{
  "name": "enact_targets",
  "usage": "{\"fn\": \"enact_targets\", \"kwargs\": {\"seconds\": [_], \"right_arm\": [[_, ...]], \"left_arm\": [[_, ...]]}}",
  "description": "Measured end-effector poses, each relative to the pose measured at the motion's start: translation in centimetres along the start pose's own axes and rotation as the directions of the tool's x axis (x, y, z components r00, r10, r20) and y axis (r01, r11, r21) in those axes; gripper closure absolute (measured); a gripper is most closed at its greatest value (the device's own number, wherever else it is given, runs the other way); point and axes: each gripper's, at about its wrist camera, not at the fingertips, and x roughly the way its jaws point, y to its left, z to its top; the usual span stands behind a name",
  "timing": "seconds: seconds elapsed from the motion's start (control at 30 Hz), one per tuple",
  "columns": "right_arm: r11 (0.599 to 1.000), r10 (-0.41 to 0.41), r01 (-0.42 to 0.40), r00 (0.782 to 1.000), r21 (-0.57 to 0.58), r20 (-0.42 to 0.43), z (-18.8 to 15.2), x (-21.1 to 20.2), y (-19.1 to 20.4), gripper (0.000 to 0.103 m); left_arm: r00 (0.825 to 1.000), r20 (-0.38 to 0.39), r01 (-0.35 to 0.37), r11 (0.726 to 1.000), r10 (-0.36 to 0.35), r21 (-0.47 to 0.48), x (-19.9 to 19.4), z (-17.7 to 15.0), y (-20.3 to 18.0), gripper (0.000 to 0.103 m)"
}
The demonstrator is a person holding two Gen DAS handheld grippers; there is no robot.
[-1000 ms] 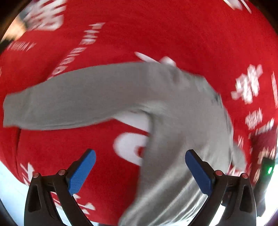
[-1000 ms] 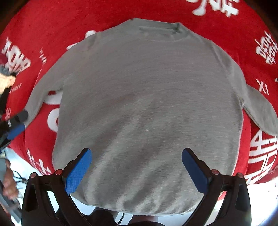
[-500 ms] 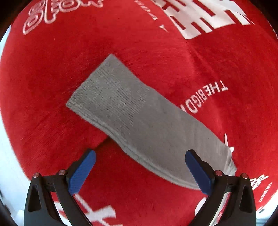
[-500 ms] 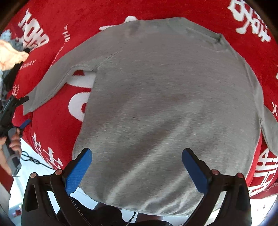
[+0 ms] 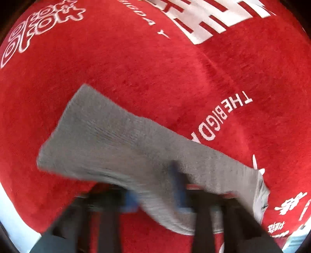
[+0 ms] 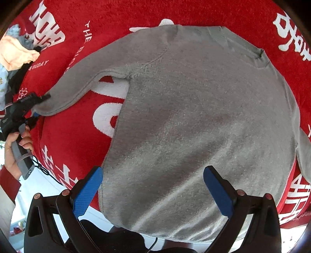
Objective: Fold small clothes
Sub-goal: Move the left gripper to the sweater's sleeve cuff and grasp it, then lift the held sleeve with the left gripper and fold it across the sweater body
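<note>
A small grey sweater (image 6: 194,116) lies flat on a red cloth (image 6: 120,17), neck at the far side, hem toward me. Its left sleeve (image 5: 120,144) stretches out to the left. My left gripper (image 5: 157,192) is blurred and has its blue pads closed together on the near edge of that sleeve; it also shows in the right wrist view (image 6: 37,109) at the cuff. My right gripper (image 6: 153,190) is open and empty, hovering above the sweater's hem, one finger on each side of the lower body.
The red cloth (image 5: 155,68) with white lettering covers the table. A pile of other clothes (image 6: 15,52) lies at the far left. The table's white front edge (image 6: 42,186) shows at lower left. The right sleeve (image 6: 305,153) hangs at the right edge.
My left gripper has moved from over the sweater body to the left sleeve, lowered onto it and closed from open. The right gripper has swung its view slightly left, still open.
</note>
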Motion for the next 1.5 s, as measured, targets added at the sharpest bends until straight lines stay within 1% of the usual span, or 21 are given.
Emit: {"fn": "enact_targets", "kwargs": {"seconds": [0.07,0.17,0.27,0.33,0.4,0.5,0.57,0.67,0.77,0.87,0.9,1.0,1.07,1.13,1.17,1.2,1.27,1.3,1.37,1.43,1.5], "right_arm": [[1.000,0.013,-0.013,1.000,0.010,0.001,-0.3,-0.2,-0.5,0.000],[0.999,0.027,-0.027,1.000,0.026,0.009,-0.7,-0.5,-1.9,0.000],[0.998,0.039,-0.039,0.999,0.058,0.015,-0.8,-0.8,-3.7,0.000],[0.996,0.044,-0.046,0.999,0.081,0.028,-0.9,-1.3,-5.3,0.000],[0.993,0.049,-0.055,0.997,0.105,0.055,-1.1,-2.2,-7.0,0.000],[0.987,0.056,-0.068,0.995,0.148,0.084,-1.3,-3.4,-10.2,0.000],[0.982,0.052,-0.069,0.994,0.174,0.100,-1.6,-4.1,-12.3,0.000],[0.970,0.045,-0.072,0.992,0.231,0.122,-2.3,-4.8,-16.0,0.000],[0.952,0.035,-0.074,0.990,0.296,0.135,-3.4,-5.1,-20.0,0.000],[0.931,0.027,-0.074,0.991,0.357,0.135,-4.8,-4.8,-24.0,0.000],[0.923,0.022,-0.071,0.991,0.378,0.133,-5.4,-4.5,-25.4,0.000],[0.900,0.017,-0.068,0.992,0.431,0.121,-6.6,-3.5,-28.7,0.000],[0.886,0.021,-0.071,0.993,0.459,0.113,-7.2,-2.9,-30.1,0.000],[0.875,0.025,-0.072,0.994,0.479,0.104,-7.6,-2.4,-31.3,0.000],[0.871,0.027,-0.075,0.994,0.486,0.104,-7.6,-2.3,-31.4,0.000],[0.869,0.027,-0.077,0.994,0.490,0.108,-7.6,-2.2,-31.7,0.000],[0.867,0.025,-0.080,0.993,0.492,0.119,-7.1,-2.4,-32.0,0.000],[0.866,0.028,-0.090,0.991,0.492,0.131,-6.7,-2.6,-32.1,0.000],[0.869,0.041,-0.114,0.986,0.482,0.160,-5.5,-2.9,-31.8,0.000],[0.874,0.069,-0.150,0.980,0.461,0.188,-3.6,-2.8,-31.0,0.000],[0.890,0.078,-0.161,0.976,0.427,0.205,-1.4,-2.2,-30.1,0.000]], "left_arm": [[1.000,0.015,0.005,1.000,-0.005,0.007,-0.7,0.3,-0.2,0.095],[0.997,0.070,0.008,0.996,-0.015,0.094,-2.6,0.4,-3.0,0.095],[0.990,0.104,0.068,0.976,-0.091,0.205,-4.9,-0.2,-7.9,0.095],[0.981,0.110,0.125,0.953,-0.160,0.276,-6.1,-1.1,-11.9,0.095],[0.967,0.097,0.189,0.919,-0.235,0.345,-7.0,-2.4,-16.5,0.095],[0.942,0.046,0.279,0.850,-0.333,0.447,-7.2,-5.6,-23.8,0.095],[0.923,-0.015,0.339,0.796,-0.383,0.502,-6.6,-8.6,-28.9,0.095],[0.909,-0.109,0.389,0.724,-0.402,0.570,-4.4,-13.8,-35.6,0.095],[0.900,-0.204,0.423,0.663,-0.384,0.618,-1.5,-19.8,-40.4,0.095],[0.915,-0.258,0.401,0.613,-0.312,0.681,2.0,-25.6,-43.7,0.095],[0.920,-0.265,0.389,0.606,-0.287,0.694,3.1,-27.0,-44.3,0.095],[0.951,-0.266,0.306,0.586,-0.157,0.750,7.0,-31.0,-45.4,0.095],[0.962,-0.261,0.262,0.568,-0.085,0.780,8.5,-32.7,-45.1,0.095],[0.963,-0.266,0.248,0.559,-0.051,0.791,8.6,-33.7,-44.7,0.095],[0.962,-0.267,0.250,0.554,-0.051,0.794,8.1,-33.8,-44.3,0.091],[0.963,-0.264,0.247,0.547,-0.048,0.800,7.5,-33.7,-44.2,0.083],[0.973,-0.224,0.215,0.541,-0.050,0.813,5.4,-32.7,-43.5,0.009],[0.981,-0.184,0.186,0.545,-0.059,0.818,4.4,-31.6,-42.5,0.004],[0.990,-0.125,0.143,0.542,-0.069,0.828,2.2,-29.5,-41.0,0.005],[0.996,-0.071,0.084,0.562,-0.046,0.823,1.4,-27.0,-39.5,0.005],[1.000,0.007,-0.006,0.585,0.001,0.811,1.2,-24.2,-37.8,0.005]]}}
